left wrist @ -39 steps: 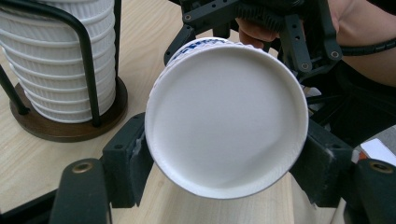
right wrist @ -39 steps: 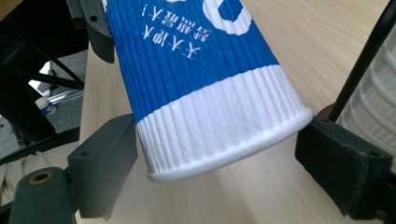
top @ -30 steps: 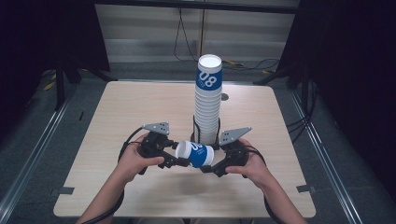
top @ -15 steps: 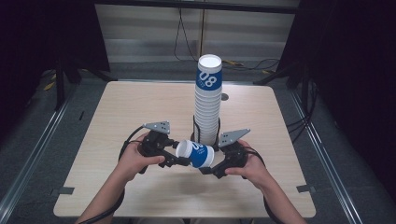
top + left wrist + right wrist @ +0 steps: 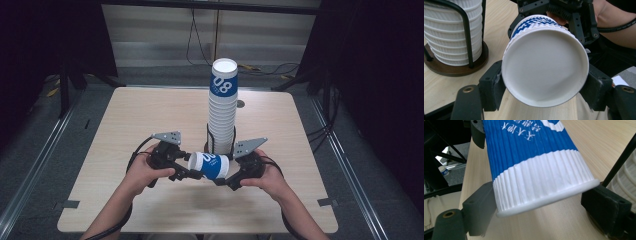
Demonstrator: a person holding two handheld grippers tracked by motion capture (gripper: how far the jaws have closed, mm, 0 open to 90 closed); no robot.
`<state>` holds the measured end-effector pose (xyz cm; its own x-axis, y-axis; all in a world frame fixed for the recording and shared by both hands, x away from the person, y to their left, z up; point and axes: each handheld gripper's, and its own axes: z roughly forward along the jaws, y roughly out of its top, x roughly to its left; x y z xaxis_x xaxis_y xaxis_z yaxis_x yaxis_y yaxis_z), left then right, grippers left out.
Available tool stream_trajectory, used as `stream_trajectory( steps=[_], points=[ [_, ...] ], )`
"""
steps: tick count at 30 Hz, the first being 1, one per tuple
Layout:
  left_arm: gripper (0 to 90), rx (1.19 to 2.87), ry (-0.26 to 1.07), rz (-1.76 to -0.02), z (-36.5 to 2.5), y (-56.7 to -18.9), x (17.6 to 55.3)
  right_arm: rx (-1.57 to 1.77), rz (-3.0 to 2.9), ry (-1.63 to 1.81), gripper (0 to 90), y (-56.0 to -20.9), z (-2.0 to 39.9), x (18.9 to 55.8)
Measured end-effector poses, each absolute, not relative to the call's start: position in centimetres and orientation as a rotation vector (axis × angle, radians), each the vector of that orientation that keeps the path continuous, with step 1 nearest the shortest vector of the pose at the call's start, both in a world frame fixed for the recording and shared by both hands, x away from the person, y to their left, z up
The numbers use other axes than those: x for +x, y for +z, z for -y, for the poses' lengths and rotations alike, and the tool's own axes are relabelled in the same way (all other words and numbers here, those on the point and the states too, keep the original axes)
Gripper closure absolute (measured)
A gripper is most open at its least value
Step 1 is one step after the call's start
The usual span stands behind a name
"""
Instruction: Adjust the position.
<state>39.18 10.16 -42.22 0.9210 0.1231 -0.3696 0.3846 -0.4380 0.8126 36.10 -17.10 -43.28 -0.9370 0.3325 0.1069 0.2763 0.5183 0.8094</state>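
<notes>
A blue and white ribbed paper cup (image 5: pixel 210 166) lies on its side in the air, just above the table's near middle. My left gripper (image 5: pixel 192 172) is shut on its base end. The left gripper view faces the cup's white bottom (image 5: pixel 544 67), with a jaw pressed against each side. My right gripper (image 5: pixel 226 175) is shut on the rim end. In the right gripper view the cup's white rim band (image 5: pixel 536 185) sits between the two jaws. Right behind the cup stands a tall stack of the same cups (image 5: pixel 223 110) in a black wire holder.
The holder's round wooden base (image 5: pixel 456 70) and wire uprights stand close to the left of the held cup. The light wooden table (image 5: pixel 150 115) has open room on both sides of the stack. Dark floor and rails surround the table.
The right gripper has sunk slightly and edged toward the left one. The cup stays held between both grippers in nearly the same place.
</notes>
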Motion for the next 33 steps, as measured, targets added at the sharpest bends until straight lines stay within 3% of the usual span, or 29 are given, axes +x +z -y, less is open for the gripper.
stream_trajectory(
  steps=[11,19,33],
  points=[
    [29.3,2.033,-0.323,-0.341,-9.67,-42.19,39.1,0.499,-2.715,1.385,12.0,-43.36,16.74,36.07],
    [29.0,2.051,-0.307,-0.332,-9.45,-42.11,39.05,0.464,-2.727,1.357,18.0,-43.31,16.72,36.04],
    [20.7,2.22,-0.116,-0.266,-9.18,-41.86,38.51,0.481,-2.768,1.245,18.8,-42.77,17.39,36.26]
  ],
)
